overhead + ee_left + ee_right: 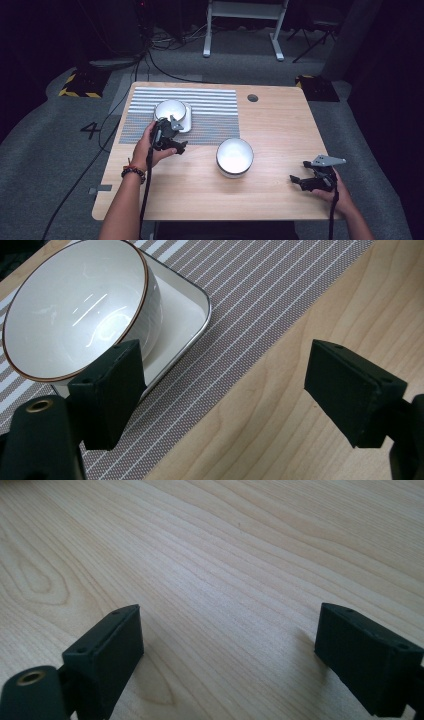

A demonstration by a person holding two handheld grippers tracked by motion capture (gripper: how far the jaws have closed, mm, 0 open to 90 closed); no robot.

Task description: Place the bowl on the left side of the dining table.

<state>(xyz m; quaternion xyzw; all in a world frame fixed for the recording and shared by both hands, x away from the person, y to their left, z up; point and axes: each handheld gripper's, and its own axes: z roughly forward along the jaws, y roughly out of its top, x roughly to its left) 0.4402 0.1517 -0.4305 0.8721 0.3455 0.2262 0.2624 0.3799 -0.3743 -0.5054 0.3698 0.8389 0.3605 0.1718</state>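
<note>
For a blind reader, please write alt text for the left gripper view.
The open left gripper hovers beside a white bowl with a brown rim, which sits on a white square plate. The plate lies on a striped placemat on a wooden table.

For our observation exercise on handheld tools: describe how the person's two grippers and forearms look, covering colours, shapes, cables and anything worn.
Both tools are black. The left gripper and right gripper each have two blocky rectangular jaws with small screw holes, plus a brass-coloured ring at the base. A black cable trails from each. The right gripper carries a grey three-cornered plate. The forearms are bare of sleeves; the left wrist wears a dark beaded bracelet with a red band.
</note>
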